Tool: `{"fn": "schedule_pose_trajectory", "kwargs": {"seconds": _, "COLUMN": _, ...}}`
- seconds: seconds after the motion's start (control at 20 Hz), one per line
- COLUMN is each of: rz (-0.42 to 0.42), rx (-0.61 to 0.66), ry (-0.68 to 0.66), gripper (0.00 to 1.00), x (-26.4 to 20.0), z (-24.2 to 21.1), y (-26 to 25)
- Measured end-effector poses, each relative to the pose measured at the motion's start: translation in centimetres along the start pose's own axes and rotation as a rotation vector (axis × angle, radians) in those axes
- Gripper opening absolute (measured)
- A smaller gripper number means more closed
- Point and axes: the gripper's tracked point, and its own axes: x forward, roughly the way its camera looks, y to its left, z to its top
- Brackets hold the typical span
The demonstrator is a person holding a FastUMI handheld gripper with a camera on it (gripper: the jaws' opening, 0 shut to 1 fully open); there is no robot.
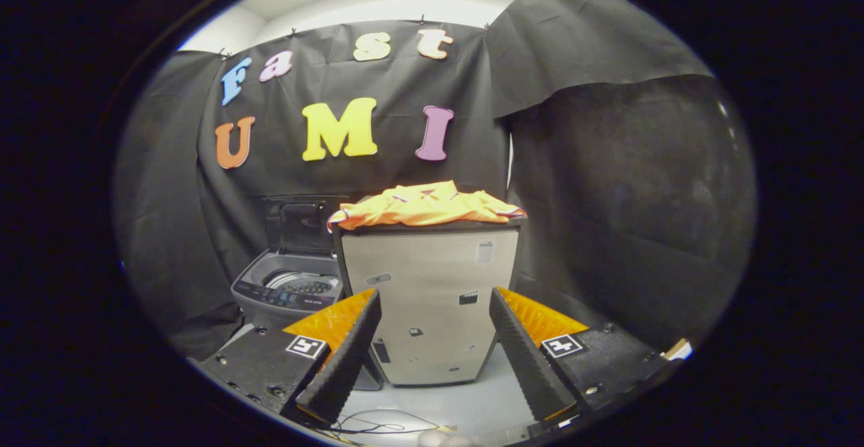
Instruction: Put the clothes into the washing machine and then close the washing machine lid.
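Note:
An orange garment lies folded on top of a tall grey cabinet straight ahead, well beyond my fingers. To the cabinet's left stands a grey top-loading washing machine with its dark lid raised upright and the drum showing inside. My gripper is open, its two fingers spread wide with nothing between them, held low and some way in front of the cabinet.
Black cloth walls close the booth behind and on the right. The floor is pale, with thin black cables lying just below my fingers. The cabinet stands close against the washing machine's right side.

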Motion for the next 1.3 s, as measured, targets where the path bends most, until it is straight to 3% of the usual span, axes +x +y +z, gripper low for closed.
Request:
{"fn": "schedule_pose_trajectory", "kwargs": {"seconds": 0.35, "rz": -0.025, "rx": -0.048, "ry": -0.034, "gripper": 1.00, "x": 1.2, "z": 3.7, "y": 0.6}}
{"fn": "schedule_pose_trajectory", "kwargs": {"seconds": 0.65, "rz": -0.059, "rx": -0.055, "ry": -0.050, "gripper": 1.00, "x": 4.9, "z": 10.8, "y": 0.7}}
{"fn": "schedule_pose_trajectory", "kwargs": {"seconds": 1.0, "rz": 0.033, "rx": -0.018, "ry": -0.054, "gripper": 1.00, "x": 15.4, "z": 21.3, "y": 2.5}}
{"fn": "schedule_pose_trajectory", "kwargs": {"seconds": 1.3, "rz": 0.085, "rx": -0.015, "ry": 0.073, "gripper": 1.00, "x": 27.1, "z": 24.8, "y": 3.3}}
